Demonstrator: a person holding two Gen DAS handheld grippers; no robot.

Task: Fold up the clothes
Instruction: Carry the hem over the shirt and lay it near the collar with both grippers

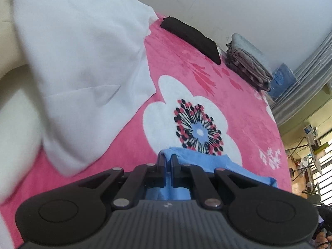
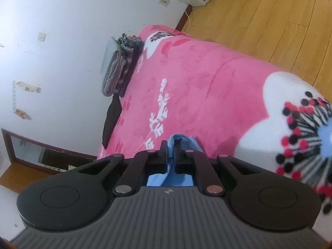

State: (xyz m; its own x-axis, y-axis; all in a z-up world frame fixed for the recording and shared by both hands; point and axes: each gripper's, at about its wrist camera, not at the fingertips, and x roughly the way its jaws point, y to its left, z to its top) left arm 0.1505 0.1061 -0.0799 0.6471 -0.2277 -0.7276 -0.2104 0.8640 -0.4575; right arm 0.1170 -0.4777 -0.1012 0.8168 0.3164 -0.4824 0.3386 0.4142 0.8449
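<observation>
A light blue garment (image 1: 209,161) is pinched between the black fingers of my left gripper (image 1: 169,158), which is shut on its edge; the cloth trails off to the right over the pink flowered blanket (image 1: 238,103). In the right wrist view my right gripper (image 2: 170,147) is shut on another bunched edge of the same blue garment (image 2: 182,142), held above the pink blanket (image 2: 197,83). Most of the garment hangs under the grippers, out of sight.
A white cloth (image 1: 83,66) lies at the left of the bed. A folded black garment (image 1: 193,37) and a folded grey striped pile (image 1: 247,62) sit by the wall. The black garment (image 2: 112,114) and grey pile (image 2: 120,68) appear again; wooden floor (image 2: 269,20) lies beyond.
</observation>
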